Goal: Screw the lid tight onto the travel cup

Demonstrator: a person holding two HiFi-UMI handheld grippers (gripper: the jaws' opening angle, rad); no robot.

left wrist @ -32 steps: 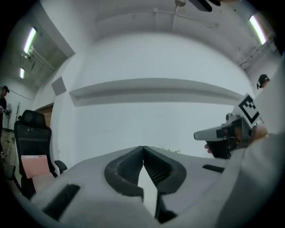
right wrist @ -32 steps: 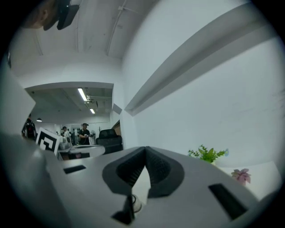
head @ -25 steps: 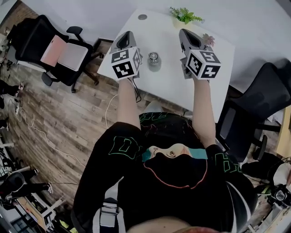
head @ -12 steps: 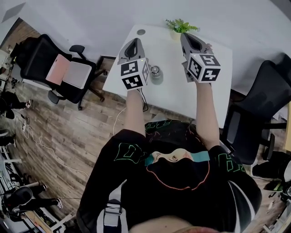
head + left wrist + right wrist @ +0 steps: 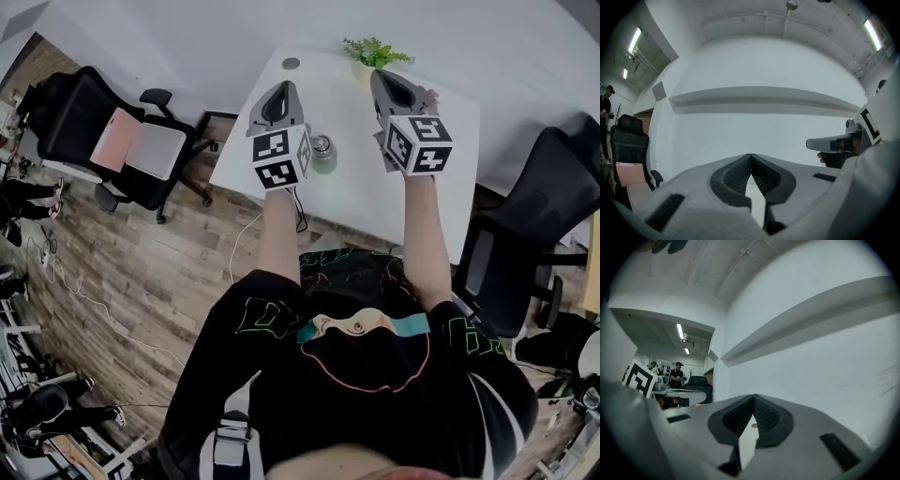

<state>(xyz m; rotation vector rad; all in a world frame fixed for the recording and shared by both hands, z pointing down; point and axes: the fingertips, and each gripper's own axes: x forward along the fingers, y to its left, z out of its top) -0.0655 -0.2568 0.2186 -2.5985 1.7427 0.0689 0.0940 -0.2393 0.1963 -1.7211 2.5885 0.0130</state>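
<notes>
A small silvery travel cup [image 5: 323, 153] stands upright on the white table [image 5: 356, 192], near its front left part. Its top is too small to make out how the lid sits. My left gripper [image 5: 282, 86] is held above the table just left of the cup, shut and empty. My right gripper [image 5: 384, 75] is held to the cup's right, also shut and empty. In the left gripper view the closed jaws of the left gripper [image 5: 750, 154] point at a bare white wall, and the right gripper view shows the right gripper [image 5: 753, 395] the same way. The cup is hidden in both gripper views.
A small potted plant [image 5: 375, 52] stands at the table's far edge. A black office chair [image 5: 103, 131] with a pink cushion stands left of the table, and another black chair [image 5: 525, 244] stands to its right. A cable [image 5: 246, 246] trails over the wooden floor.
Both grippers stay raised and shut. The head view has shifted a little, and the left gripper now sits slightly closer to the cup.
</notes>
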